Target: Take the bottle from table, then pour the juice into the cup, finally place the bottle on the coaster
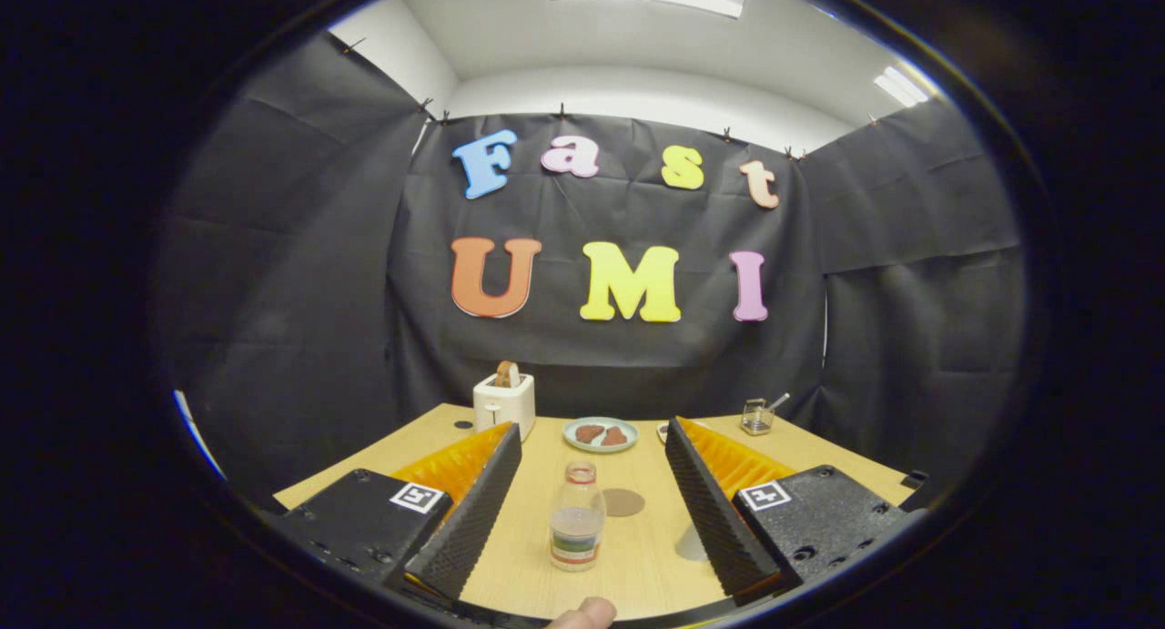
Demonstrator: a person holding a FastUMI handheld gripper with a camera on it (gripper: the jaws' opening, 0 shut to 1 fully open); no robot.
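I've got the hand-held gripper (592,492) level over the near edge of the counter (819,451), pointing straight toward the back wall, fingers spread wide and touching nothing. Bottle (577,518) stands upright on the counter between the two fingers, closer to the left finger (473,520) than the right, clear gap on both sides. Bottle is clear with a label band low down, a bit of liquid inside; can't tell if the cap is on. Coaster (624,502), a round brown disc, lies flat just behind and right of the bottle, near but apart. A fingertip (582,615) of my holding hand peeks in below the bottle, at the gripper's base. Beyond the fingers: plate (600,434) with two brown pieces at counter centre, white toaster (503,403) with a slice sticking up to its left, small glass cup (757,417) with a stick in it far right at the back. A pale object sits just by the right finger's inner side, partly hidden, can't identify it
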